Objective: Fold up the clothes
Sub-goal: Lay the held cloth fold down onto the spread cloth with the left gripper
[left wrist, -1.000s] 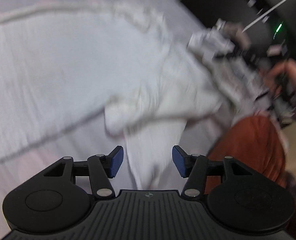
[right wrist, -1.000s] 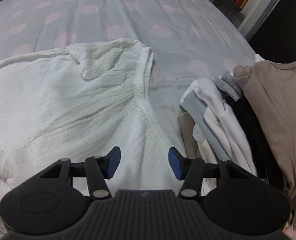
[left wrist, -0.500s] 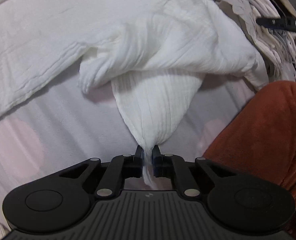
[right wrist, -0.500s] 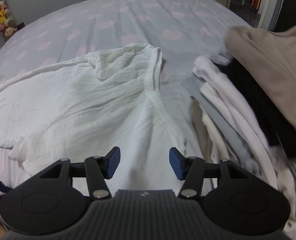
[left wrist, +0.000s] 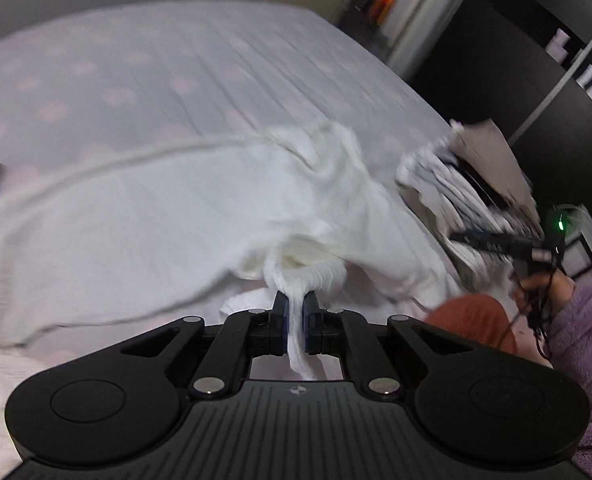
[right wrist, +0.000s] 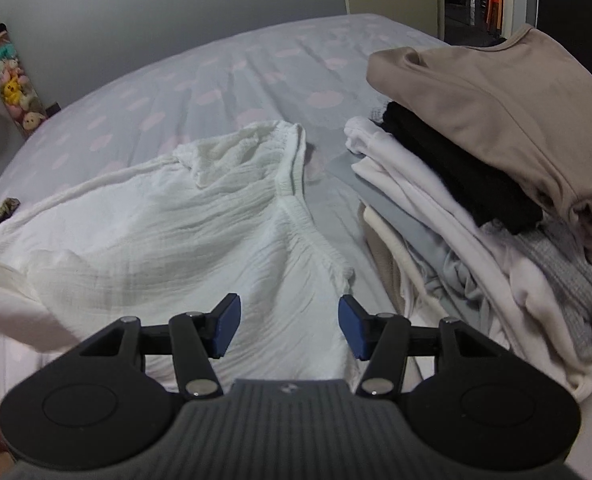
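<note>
A white crinkled garment point(right wrist: 184, 232) lies spread on the bed; it also shows in the left wrist view point(left wrist: 168, 208). My left gripper point(left wrist: 294, 322) is shut on a bunched corner of it and holds that corner lifted off the bed. My right gripper point(right wrist: 289, 330) is open and empty, hovering low over the garment's near part, close to its elastic edge point(right wrist: 296, 184). The right gripper also shows in the left wrist view point(left wrist: 495, 240), at the right beside the pile.
A stack of folded clothes point(right wrist: 475, 184), tan on top, stands at the right on the grey bed sheet with pink dots point(right wrist: 224, 80). A person's rust-coloured knee point(left wrist: 471, 320) and purple sleeve point(left wrist: 583, 344) are at the near right. A small patterned item point(right wrist: 0, 212) lies far left.
My left gripper closed on the garment's corner and has lifted it up and forward. My right gripper stayed open and tilted to a lower, flatter view over the garment.
</note>
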Demonstrator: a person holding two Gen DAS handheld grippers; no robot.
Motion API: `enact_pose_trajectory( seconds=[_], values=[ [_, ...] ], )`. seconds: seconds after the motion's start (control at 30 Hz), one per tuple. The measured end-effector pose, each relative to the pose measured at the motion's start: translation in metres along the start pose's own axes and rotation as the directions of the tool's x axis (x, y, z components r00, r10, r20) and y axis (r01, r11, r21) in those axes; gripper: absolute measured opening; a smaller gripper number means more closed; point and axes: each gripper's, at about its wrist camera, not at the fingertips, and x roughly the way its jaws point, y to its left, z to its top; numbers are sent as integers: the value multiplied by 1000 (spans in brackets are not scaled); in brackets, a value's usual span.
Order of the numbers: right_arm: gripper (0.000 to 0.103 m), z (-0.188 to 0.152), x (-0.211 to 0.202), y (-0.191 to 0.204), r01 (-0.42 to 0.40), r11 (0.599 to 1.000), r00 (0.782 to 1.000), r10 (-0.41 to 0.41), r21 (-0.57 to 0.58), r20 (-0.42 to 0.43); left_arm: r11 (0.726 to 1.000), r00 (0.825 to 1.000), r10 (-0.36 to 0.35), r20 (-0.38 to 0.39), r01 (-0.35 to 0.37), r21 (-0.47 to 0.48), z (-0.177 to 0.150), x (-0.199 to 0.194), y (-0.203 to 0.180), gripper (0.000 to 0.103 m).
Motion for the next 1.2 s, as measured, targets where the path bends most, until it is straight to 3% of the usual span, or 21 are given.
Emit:
enact_pose_trajectory(
  seconds=[0.17,0.33,0.6,0.73,0.87,1.07,1.2],
  values=[
    [58,-3,-1,2,-9,1000,1000,9,-6,10,982,985,171,-10,-171,-77,-1,-27,48,5],
    [58,-4,-6,1,-14,1000,1000,14,-14,21,931,952,298,-74,-307,-198,-20,-28,111,5],
    [58,-5,-6,-9,35,999,999,-34,-23,7,861,921,387,-42,-377,-341,-49,-85,169,5],
    [58,-4,1,-9,49,998,999,-49,-28,-8,801,898,438,-48,-414,-433,-63,-114,201,5],
    [58,-2,8,0,49,998,999,-50,-48,-15,738,873,477,-103,-461,-492,-80,-126,234,5],
    [58,1,17,13,46,997,999,-48,-64,-24,668,832,503,-234,-546,-506,-101,-92,277,5],
    [58,3,21,23,49,995,998,-52,-89,-25,651,832,516,-203,-535,-538,-110,-70,297,7]
  ],
)
